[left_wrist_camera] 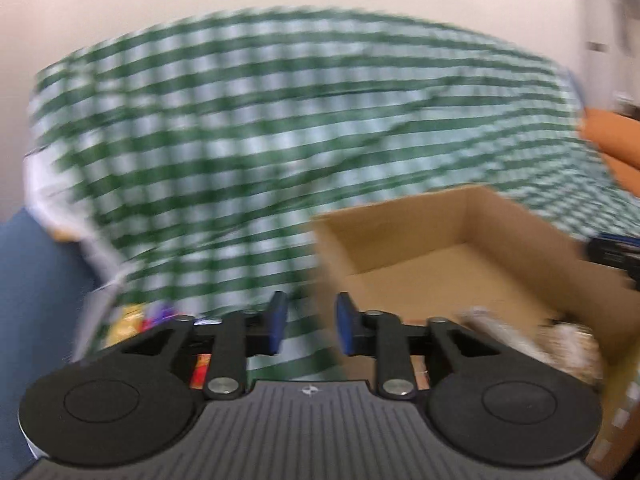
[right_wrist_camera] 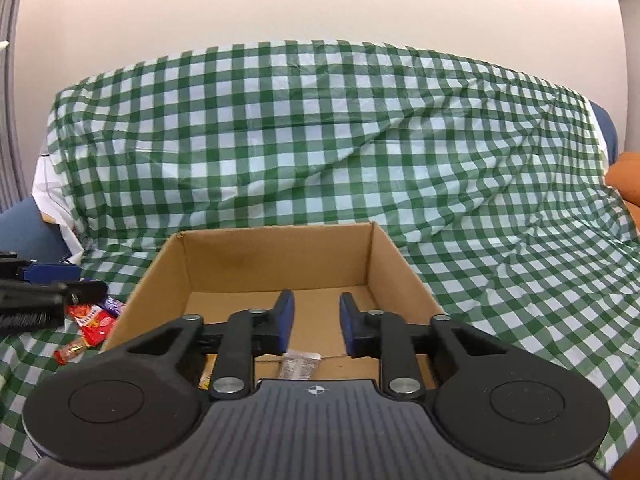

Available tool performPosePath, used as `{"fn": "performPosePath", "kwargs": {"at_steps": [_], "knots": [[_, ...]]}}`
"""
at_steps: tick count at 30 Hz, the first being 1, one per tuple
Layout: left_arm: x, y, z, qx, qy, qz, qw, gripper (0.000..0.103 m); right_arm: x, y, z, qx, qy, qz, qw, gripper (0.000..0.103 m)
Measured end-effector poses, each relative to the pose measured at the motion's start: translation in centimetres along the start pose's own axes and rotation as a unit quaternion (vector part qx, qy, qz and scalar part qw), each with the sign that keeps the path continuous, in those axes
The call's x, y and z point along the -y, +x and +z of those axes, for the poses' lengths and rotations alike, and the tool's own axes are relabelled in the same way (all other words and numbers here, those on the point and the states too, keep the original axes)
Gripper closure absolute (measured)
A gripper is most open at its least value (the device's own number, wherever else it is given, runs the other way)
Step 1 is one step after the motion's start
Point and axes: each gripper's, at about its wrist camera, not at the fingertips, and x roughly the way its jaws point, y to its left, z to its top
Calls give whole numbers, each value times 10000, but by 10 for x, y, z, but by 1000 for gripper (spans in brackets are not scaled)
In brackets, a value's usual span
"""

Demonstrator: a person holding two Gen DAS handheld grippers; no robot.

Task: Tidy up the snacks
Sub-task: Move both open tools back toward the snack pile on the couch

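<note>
An open cardboard box (right_wrist_camera: 276,258) sits on the green checked cloth (right_wrist_camera: 320,140). My right gripper (right_wrist_camera: 316,326) is open and empty, above the box's near part; a small pale wrapper (right_wrist_camera: 300,364) lies on the box floor below it. Red snack packets (right_wrist_camera: 90,322) and a purple one (right_wrist_camera: 112,305) lie on the cloth left of the box. My left gripper (left_wrist_camera: 311,326) is open and empty, over the box's left edge (left_wrist_camera: 472,232); this view is blurred. Pale wrappers (left_wrist_camera: 560,340) lie in the box's near right, colourful packets (left_wrist_camera: 136,320) at lower left.
The cloth covers a sofa back that rises behind the box. Blue upholstery (right_wrist_camera: 24,228) shows at left, an orange cushion (right_wrist_camera: 626,178) at right. My left gripper (right_wrist_camera: 36,296) shows at the left edge of the right wrist view. A plain wall stands behind.
</note>
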Motion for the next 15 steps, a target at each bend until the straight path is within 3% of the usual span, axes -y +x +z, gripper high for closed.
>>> {"fn": "performPosePath", "kwargs": {"at_steps": [3,6,10,15], "knots": [[-40,14,1,-264,-450,648,9965,83,-4,0,0,17,-17,87,10000,84],[-85,30,-2,-608,-967,1144,9868,82,-8,2,1,17,-52,129,9999,84],[-136,53,-9,-970,-1576,1366,9732,82,-15,6,1,-12,-99,241,9997,84],[-170,78,-22,-1224,-1646,1607,9655,81,-28,11,1,-94,-170,399,9990,84]]}}
